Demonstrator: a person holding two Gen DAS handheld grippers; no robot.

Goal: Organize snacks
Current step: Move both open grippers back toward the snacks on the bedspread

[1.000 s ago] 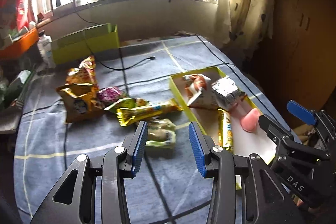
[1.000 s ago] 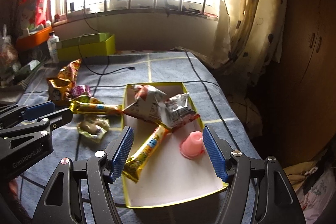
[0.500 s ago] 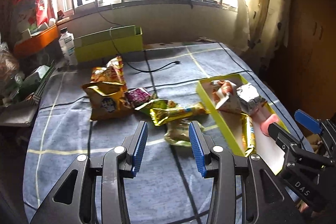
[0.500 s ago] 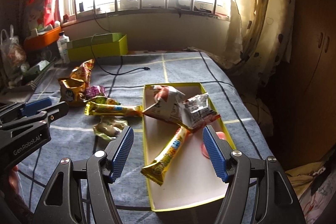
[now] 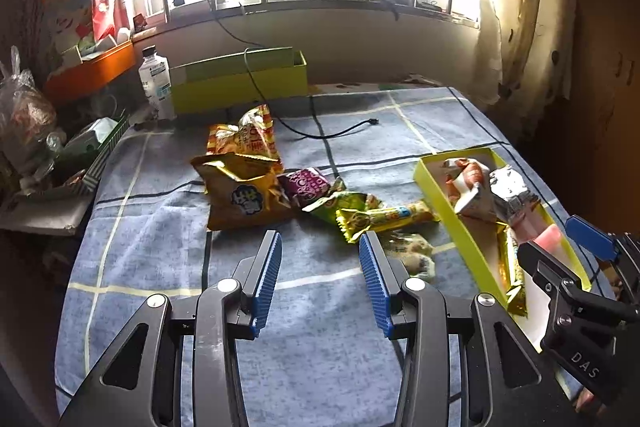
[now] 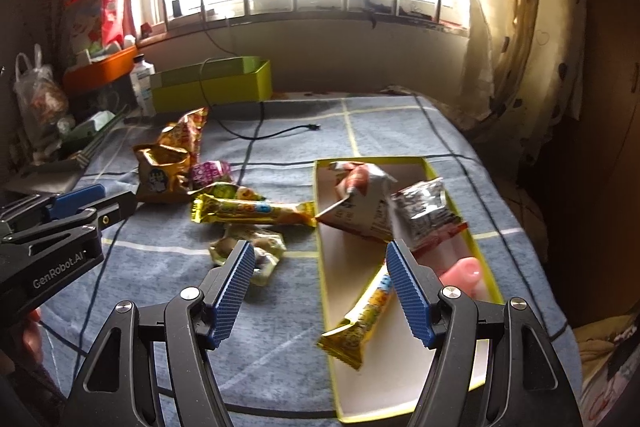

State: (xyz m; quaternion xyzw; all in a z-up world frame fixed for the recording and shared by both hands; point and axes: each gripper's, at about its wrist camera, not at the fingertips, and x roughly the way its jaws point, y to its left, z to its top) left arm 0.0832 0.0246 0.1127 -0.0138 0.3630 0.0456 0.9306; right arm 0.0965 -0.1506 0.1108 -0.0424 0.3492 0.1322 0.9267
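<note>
Hovering above the blue checked bed (image 5: 152, 227), the left tool (image 5: 320, 267) gapes wide, holding nothing; the right tool (image 6: 320, 283) is spread just as wide and bare over the yellow tray (image 6: 325, 267); inside the tray lie a yellow bar (image 6: 360, 319), a white pouch (image 6: 360, 203), a silver pouch (image 6: 424, 211) and a pink jelly cup (image 6: 464, 275); left of it, loose on the bed, lie a long yellow packet (image 5: 384, 219), a clear biscuit packet (image 5: 412, 255) and an orange chip bag (image 5: 244, 195).

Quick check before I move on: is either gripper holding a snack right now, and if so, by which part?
Nothing is held. The left gripper and the right gripper are both open above the blanket, with no snack between their fingers.
</note>
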